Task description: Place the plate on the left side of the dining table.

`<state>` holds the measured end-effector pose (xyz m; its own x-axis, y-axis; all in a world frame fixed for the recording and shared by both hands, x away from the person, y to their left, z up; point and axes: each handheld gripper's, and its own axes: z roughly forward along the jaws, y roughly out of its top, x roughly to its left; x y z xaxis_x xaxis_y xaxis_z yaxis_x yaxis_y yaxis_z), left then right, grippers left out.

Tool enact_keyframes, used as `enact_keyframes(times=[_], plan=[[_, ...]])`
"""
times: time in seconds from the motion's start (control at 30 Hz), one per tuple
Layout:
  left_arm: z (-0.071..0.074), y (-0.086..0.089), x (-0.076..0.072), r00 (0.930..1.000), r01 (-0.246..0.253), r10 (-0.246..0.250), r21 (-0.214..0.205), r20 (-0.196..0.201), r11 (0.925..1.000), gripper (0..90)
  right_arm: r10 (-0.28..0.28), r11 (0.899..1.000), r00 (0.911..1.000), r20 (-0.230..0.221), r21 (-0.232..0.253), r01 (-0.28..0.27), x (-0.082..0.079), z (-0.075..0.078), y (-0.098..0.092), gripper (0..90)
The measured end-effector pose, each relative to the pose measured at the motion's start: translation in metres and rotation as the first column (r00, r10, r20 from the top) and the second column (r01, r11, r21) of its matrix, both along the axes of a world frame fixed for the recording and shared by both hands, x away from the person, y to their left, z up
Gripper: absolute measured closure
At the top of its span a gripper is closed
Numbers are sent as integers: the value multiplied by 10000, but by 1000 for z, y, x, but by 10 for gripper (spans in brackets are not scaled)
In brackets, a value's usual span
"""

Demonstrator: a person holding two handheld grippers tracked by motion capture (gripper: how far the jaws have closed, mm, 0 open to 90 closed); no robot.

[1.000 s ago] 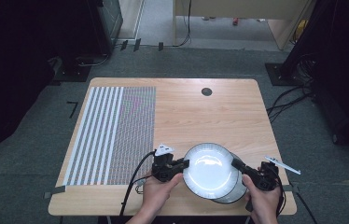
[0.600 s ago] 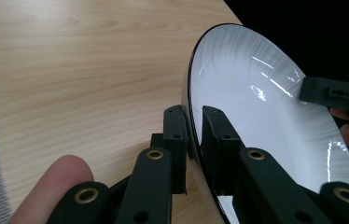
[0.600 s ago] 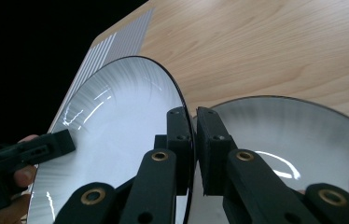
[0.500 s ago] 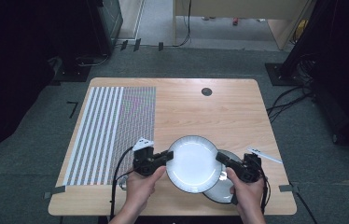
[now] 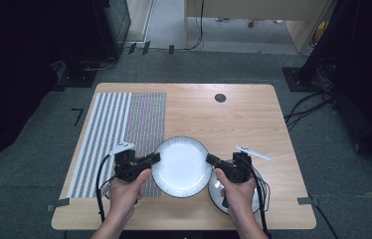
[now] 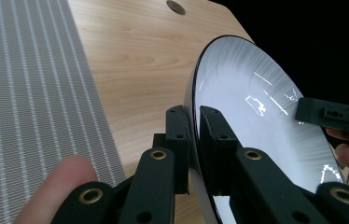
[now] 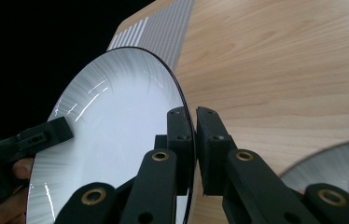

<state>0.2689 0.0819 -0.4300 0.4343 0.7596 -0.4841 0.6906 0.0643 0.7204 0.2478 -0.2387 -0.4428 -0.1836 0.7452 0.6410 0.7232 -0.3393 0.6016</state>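
1. White round ceramic plate with dark rim [image 5: 181, 166]: empty, held above the wooden bench [image 5: 233, 119].
2. Left claw [image 5: 153, 158] and right claw [image 5: 212, 160] pinch opposite rims.
3. Plate has shifted leftward, uncovering a second plate [image 5: 217, 190].

The tabletop [image 5: 233, 119] is light wood with rounded corners, carries a striped grey-and-white mat [image 5: 119, 134] over its left part and has a dark round cable hole [image 5: 220, 98] near its far edge; strips of grey tape [image 5: 57, 204] mark the floor at its near corners. It stands on grey carpet flooring [image 5: 35, 164], with black cables [image 5: 308, 107] lying loose on the right and a paler strip of floor [image 5: 159, 20] running beyond. Dark cabinets or equipment [image 5: 35, 45] occupy the left and right sides in deep shadow, a light wooden furniture panel [image 5: 253, 9] stands at the far edge, and lighting falls evenly from above.
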Motion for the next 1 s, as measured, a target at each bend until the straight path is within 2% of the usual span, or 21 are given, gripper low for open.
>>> enact_keyframes(times=[0.1,0.2,0.53,0.73,1.0], plan=[[2,12,1,9999,-161,161,-3,25,9999,832,164,9998,9998,112,-95,-163,7,5,16,852],[4,23,3,9994,-352,352,-46,16,9994,834,236,9997,9996,158,-94,-235,11,6,24,852],[10,57,11,9968,-794,794,12,39,9968,837,537,9985,9985,49,46,-537,28,9,59,853],[11,78,16,9932,-1164,1164,72,46,9932,841,763,9971,9971,69,20,-763,41,12,81,853],[17,103,25,9879,-1549,1546,237,152,9876,843,902,9955,9959,57,278,-903,56,11,109,853]])
